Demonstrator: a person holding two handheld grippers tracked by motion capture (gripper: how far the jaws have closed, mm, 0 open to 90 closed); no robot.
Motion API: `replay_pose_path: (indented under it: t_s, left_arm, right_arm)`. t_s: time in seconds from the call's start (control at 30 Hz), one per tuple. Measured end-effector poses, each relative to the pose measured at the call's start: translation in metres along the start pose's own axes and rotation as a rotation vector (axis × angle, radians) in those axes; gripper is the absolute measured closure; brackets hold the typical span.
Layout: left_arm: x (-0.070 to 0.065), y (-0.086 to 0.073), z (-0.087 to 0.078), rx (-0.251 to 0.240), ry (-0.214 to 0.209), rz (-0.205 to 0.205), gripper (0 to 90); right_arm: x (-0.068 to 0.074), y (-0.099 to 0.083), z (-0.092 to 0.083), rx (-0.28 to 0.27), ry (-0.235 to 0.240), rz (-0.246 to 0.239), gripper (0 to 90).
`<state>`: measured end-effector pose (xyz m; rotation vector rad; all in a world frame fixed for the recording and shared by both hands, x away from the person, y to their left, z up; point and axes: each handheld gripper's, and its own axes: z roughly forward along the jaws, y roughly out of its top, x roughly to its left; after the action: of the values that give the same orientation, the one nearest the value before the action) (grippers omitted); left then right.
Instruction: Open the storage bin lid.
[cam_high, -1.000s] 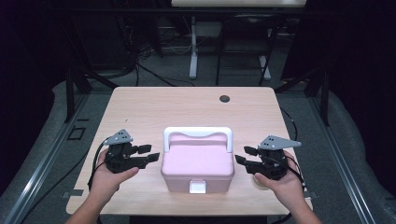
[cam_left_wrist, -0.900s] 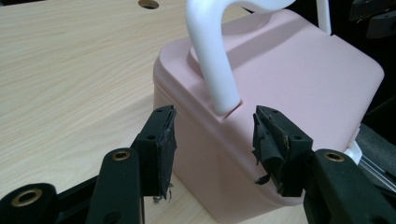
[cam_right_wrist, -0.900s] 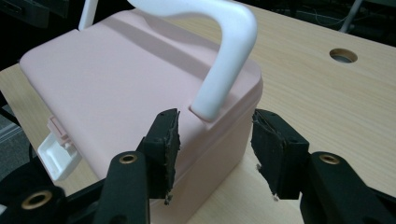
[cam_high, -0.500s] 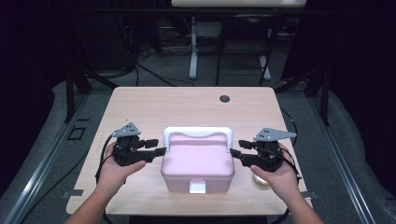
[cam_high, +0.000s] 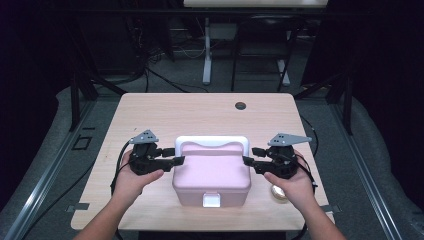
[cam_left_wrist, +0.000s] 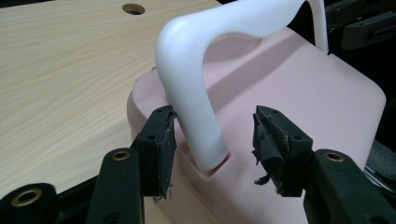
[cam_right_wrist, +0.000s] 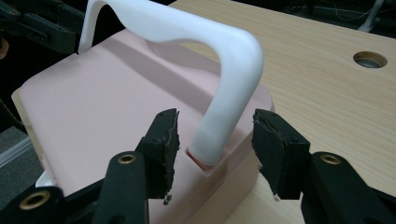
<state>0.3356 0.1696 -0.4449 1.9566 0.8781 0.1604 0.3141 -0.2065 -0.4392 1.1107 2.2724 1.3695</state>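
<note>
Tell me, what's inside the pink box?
That can't be seen. The pink box is shut, its lid down and the white latch at the front. On top lies only its white handle, folded toward the back.

There is one pink box (cam_high: 211, 172) on one wooden table (cam_high: 175, 115). The box has one white handle (cam_high: 212, 142) and one white clasp (cam_high: 211, 200). There are two grippers, the left gripper (cam_high: 176, 156) and the right gripper (cam_high: 249, 162). The table has one round hole (cam_high: 240, 106). One small round thing (cam_high: 278, 192) sits near the box.
</note>
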Motion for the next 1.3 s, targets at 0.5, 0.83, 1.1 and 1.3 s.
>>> replay_pose_path:
  t_s: [0.5,0.83,1.1,1.3]
  left_arm:
    - [0.001,0.000,0.006,0.011,0.008,0.011,57.1]
    - [-0.002,-0.001,0.004,0.004,0.019,0.020,64.0]
    - [-0.003,-0.003,0.000,-0.004,0.015,0.041,72.4]
    - [-0.007,-0.004,-0.001,-0.008,0.032,0.058,73.1]
  right_arm:
    - [0.001,-0.001,0.017,0.012,0.005,0.001,56.4]
    - [0.006,-0.001,0.016,-0.001,-0.014,-0.014,60.9]
    - [0.011,-0.005,0.009,-0.026,-0.027,-0.031,70.3]
    - [0.014,-0.008,0.005,-0.038,-0.028,-0.047,73.4]
